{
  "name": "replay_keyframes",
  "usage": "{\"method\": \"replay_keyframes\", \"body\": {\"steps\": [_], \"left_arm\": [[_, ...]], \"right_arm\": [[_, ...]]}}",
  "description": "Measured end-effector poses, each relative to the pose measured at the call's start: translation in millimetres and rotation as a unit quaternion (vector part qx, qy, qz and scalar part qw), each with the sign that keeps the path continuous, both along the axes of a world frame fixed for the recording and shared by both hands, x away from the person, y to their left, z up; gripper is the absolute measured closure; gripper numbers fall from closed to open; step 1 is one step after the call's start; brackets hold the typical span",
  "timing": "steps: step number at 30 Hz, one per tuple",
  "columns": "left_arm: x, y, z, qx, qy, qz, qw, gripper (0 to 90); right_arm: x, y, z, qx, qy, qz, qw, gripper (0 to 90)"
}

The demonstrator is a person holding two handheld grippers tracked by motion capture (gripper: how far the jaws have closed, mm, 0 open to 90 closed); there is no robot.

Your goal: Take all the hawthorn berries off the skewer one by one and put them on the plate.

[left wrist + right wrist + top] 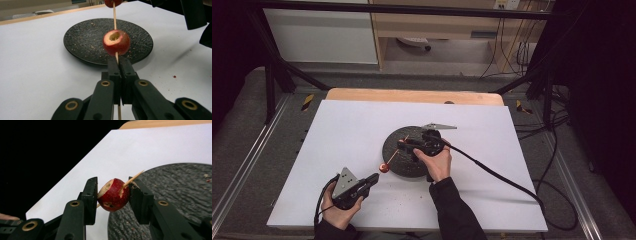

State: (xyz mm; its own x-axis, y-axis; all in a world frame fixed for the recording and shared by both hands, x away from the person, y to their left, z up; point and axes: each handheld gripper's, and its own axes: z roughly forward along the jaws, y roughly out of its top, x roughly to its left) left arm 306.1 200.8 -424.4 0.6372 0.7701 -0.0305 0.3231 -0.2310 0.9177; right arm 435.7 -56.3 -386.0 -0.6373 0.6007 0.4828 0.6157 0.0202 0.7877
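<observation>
Wooden and thin, the skewer [115, 17] runs between the two claws over the near rim of the black plate [82, 37], which sits on the white tabletop [352, 130]. The left claw [120, 65] is closed tight on the lower end of the skewer, and one red fruit [116, 42], with its top cut open, sits on the stick just above the jaws. The right claw [112, 192] grips a second red fruit [113, 195] from both sides; the pointed tip of the skewer comes out of this fruit toward the plate. In the high view the left claw [373, 180] is near the front of the tabletop and the right claw [404, 146] is over the plate. The step in hand seems to be threading the second fruit onto the stick. The next move probably calls for pushing this fruit down along the skewer toward the first one, while the left claw holds the stick steady and straight, so that it does not bend or break.
</observation>
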Motion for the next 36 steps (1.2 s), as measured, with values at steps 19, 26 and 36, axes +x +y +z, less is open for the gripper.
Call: {"method": "replay_keyframes", "body": {"steps": [19,26,36], "left_arm": [[0.2,2.1,-0.3,0.000,0.002,0.001,1.0000,88.3],[1.3,3.5,-0.3,0.001,0.004,0.004,1.0000,88.3],[2.3,4.8,-0.6,-0.002,0.007,0.008,0.9999,88.3]], "right_arm": [[22.8,-33.4,17.5,-0.024,-0.041,-0.061,0.9970,61.3],[23.8,-48.9,12.1,-0.035,-0.037,-0.072,0.9961,61.3],[18.9,-59.7,-21.8,-0.056,-0.018,-0.064,0.9962,61.3]]}}
